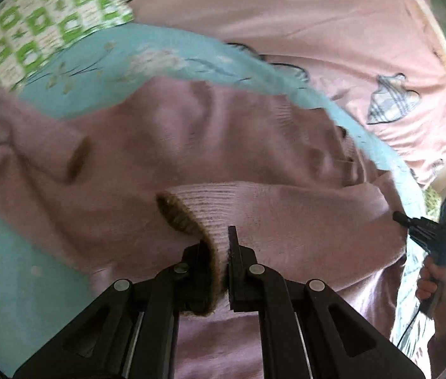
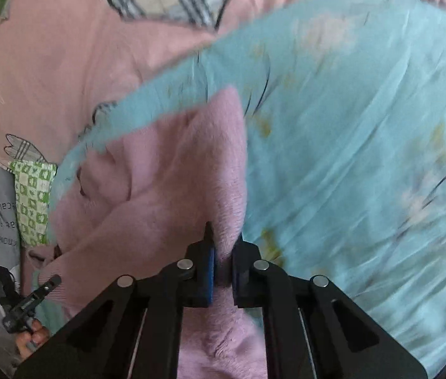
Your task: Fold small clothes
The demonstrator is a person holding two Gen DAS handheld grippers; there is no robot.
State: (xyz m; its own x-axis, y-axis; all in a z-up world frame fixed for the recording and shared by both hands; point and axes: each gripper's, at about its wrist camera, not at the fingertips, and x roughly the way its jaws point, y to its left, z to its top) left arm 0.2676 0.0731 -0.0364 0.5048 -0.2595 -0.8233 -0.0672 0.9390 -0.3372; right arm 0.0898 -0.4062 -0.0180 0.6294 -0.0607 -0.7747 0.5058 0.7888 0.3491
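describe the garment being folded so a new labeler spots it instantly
Find the light blue floral sheet over the pink bedding. On it lies a fuzzy mauve-pink sweater, gripped by both tongs, left and right. Only it has a brown-lined ribbed hem.

My left gripper [image 1: 219,252] is clamped on the ribbed, brown-edged cuff [image 1: 197,211] of a pink sweater [image 1: 147,145], the knit pinched between both fingers. The sweater lies rumpled on a light blue flowered sheet [image 1: 103,63], its body spreading away from me. Beyond the sheet is a pink blanket [image 1: 301,22] with plaid patches, and a green-and-white checked cloth [image 1: 33,28] at upper left. At the far right, my right hand [image 1: 434,281] holds the right gripper [image 1: 399,218], its tip touching the sweater's edge.
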